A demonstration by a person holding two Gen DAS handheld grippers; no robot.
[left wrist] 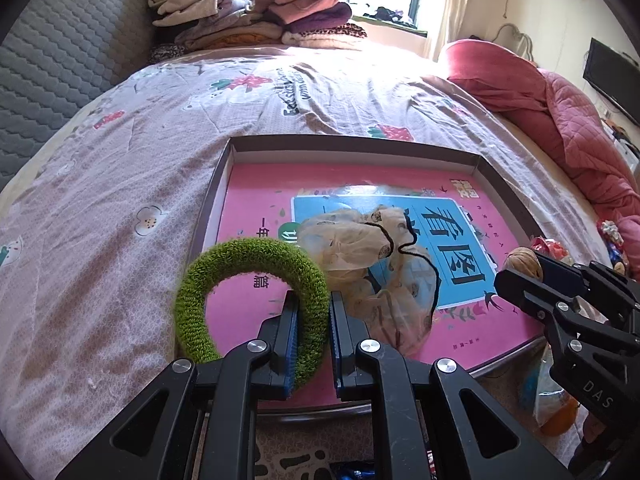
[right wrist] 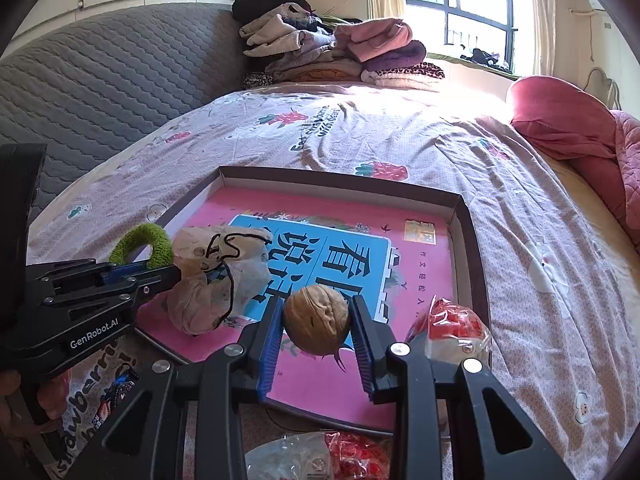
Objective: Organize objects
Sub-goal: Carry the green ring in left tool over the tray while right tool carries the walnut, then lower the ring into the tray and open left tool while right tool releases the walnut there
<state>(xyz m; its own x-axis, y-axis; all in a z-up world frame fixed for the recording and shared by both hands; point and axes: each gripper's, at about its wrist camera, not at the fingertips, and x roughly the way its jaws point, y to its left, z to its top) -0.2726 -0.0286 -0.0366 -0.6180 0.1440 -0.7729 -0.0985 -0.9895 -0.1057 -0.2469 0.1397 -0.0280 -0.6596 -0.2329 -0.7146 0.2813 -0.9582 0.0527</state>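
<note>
Left claw (left wrist: 311,322): clamped on the green ring (left wrist: 248,296), its blue pads pressed on the ring's right side; one finger passes through the hole, the other sits outside.
Green ring: held upright ahead of the left claw, over the near left corner of the box (left wrist: 360,148); most of the loop stands out to the claw's left. In the right wrist view the ring (right wrist: 142,242) arches above the left claw (right wrist: 168,270).
Right claw (right wrist: 316,324): clamped on the walnut (right wrist: 316,320), one blue pad against each side.
Walnut: held between the right claw's fingers, above the near part of the book (right wrist: 320,264); whether it touches the book cannot be told. From the left wrist it (left wrist: 522,260) shows at the tip of the right claw (left wrist: 532,276).
Box: a shallow open tray with dark walls, lying on the bed (left wrist: 120,184) just ahead of both claws.
Book: pink cover with a blue panel and large characters, lying flat inside the box and filling most of its floor.
Scrunchie (left wrist: 372,256): sheer beige fabric with a black cord, lying on the book just to the right of the left claw's tips, and ahead-left of the right claw (right wrist: 216,276).
Red packet (right wrist: 452,328): clear wrapping with red contents, just to the right of the right claw, at the box's near right corner.
Clothes pile (left wrist: 248,12): folded, far ahead of the claws at the head of the bed.
Red quilt (left wrist: 560,104): bunched well ahead to the right.
</note>
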